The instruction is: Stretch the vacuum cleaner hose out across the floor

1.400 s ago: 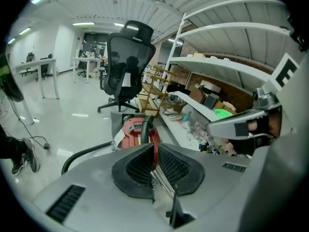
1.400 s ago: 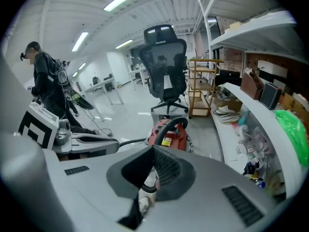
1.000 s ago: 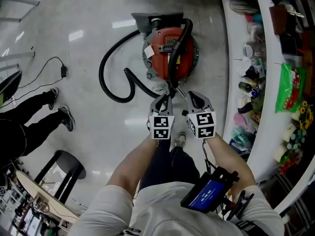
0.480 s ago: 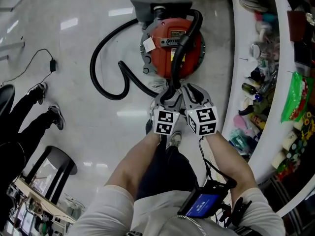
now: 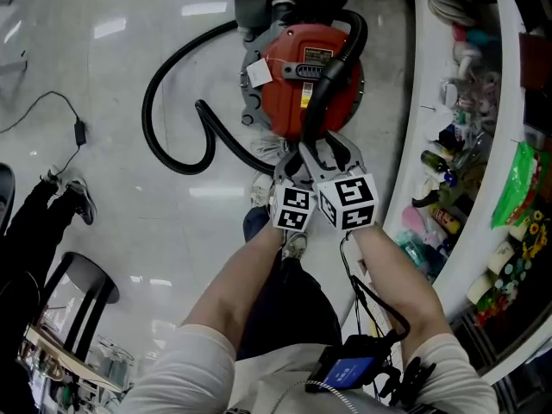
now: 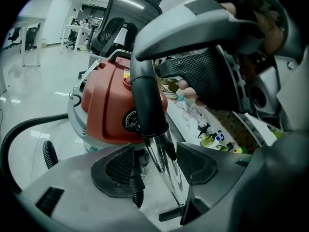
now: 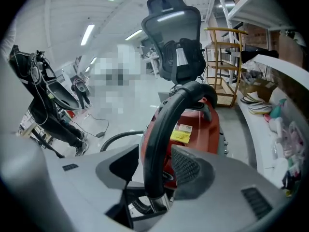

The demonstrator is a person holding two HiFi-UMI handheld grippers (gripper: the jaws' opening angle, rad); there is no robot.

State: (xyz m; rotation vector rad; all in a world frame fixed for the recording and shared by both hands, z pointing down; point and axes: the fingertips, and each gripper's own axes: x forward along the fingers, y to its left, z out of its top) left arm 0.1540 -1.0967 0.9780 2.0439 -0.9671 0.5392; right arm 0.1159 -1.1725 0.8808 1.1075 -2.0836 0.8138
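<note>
The red vacuum cleaner (image 5: 297, 72) stands on the pale floor, and its black hose (image 5: 168, 110) lies in a loop to its left. The curved black handle (image 5: 332, 76) arches over the body down to a chrome tube (image 6: 166, 170). My left gripper (image 5: 291, 164) and right gripper (image 5: 338, 152) hang side by side just below the cleaner. Both pairs of jaws have just been opening. The tube lies between the left gripper's (image 6: 157, 166) open pads, with a gap on its left. The handle (image 7: 159, 129) runs between the right gripper's (image 7: 157, 170) open pads.
A white curved counter (image 5: 418, 136) crowded with bottles runs along the right. Someone's dark legs and shoes (image 5: 65, 198) are at the left, near a cable with an adapter (image 5: 79, 132) and a black stool (image 5: 90, 283). An office chair (image 7: 175, 33) stands beyond the cleaner.
Both grippers have sunk toward the floor and closer to the cleaner, staying side by side. Their jaws, shut a second ago, now stand spread around the handle and tube.
</note>
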